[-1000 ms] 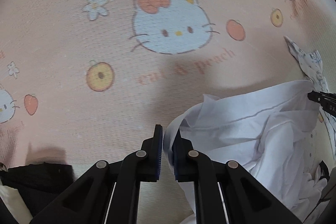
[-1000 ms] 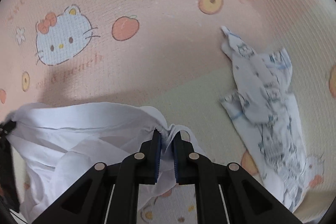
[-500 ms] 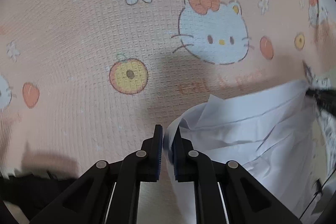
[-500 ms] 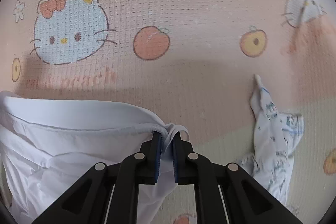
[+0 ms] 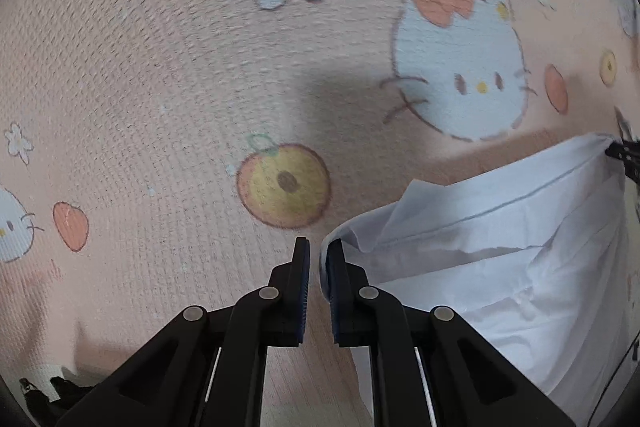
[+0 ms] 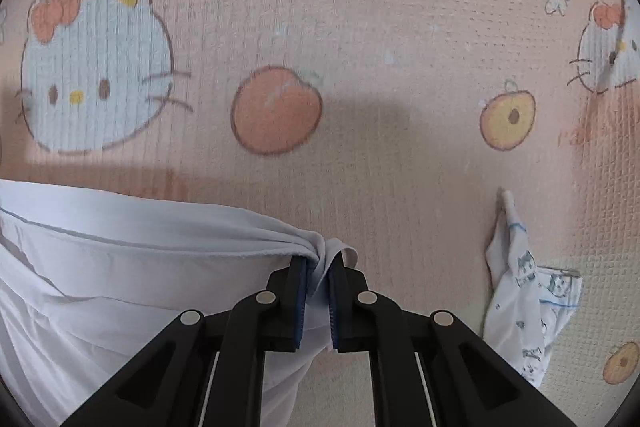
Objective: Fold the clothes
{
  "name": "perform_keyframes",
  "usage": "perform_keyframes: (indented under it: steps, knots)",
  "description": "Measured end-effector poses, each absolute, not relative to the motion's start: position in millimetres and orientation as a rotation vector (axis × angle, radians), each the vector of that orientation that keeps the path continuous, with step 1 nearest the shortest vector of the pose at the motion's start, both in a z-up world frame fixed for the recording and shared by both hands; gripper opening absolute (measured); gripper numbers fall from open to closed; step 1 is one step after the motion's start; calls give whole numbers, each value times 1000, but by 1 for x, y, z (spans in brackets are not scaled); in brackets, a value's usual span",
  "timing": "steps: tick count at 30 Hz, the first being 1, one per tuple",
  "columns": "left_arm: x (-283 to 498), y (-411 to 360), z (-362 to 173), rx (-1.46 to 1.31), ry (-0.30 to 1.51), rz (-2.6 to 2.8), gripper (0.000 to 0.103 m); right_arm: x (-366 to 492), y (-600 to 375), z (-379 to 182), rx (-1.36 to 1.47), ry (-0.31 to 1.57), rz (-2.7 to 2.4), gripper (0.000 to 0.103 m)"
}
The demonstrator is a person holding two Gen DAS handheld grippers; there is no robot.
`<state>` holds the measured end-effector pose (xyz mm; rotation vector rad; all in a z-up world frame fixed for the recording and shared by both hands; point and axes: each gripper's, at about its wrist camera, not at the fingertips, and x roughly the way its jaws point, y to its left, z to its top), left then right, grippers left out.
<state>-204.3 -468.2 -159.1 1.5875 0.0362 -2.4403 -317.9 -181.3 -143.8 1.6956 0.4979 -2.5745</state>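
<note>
my left gripper [image 5: 318,259]: clenched on a corner of the white shirt [image 5: 500,251] | my right gripper [image 6: 318,275]: clenched on its bunched opposite corner | shirt hangs between them over pink cartoon-cat blanket [image 6: 380,27] | printed garment [image 6: 524,291] right of right gripper

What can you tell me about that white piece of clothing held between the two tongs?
The white garment looks like thin, smooth woven cloth, plain white, with a stitched seam near its upper edge. It is crumpled and slack, stretched between two corners: the left tongs pinch one bunched corner, the right tongs the other. It hangs over the pink cartoon-cat blanket; whether it touches it is unclear.
</note>
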Motion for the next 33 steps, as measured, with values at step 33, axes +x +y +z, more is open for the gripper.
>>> perform_keyframes:
  steps: [33]
  knots:
    - [-192, -541, -164, 1415, 848, -2463, 10, -389, -156, -163, 1781, -98, -2449, 37]
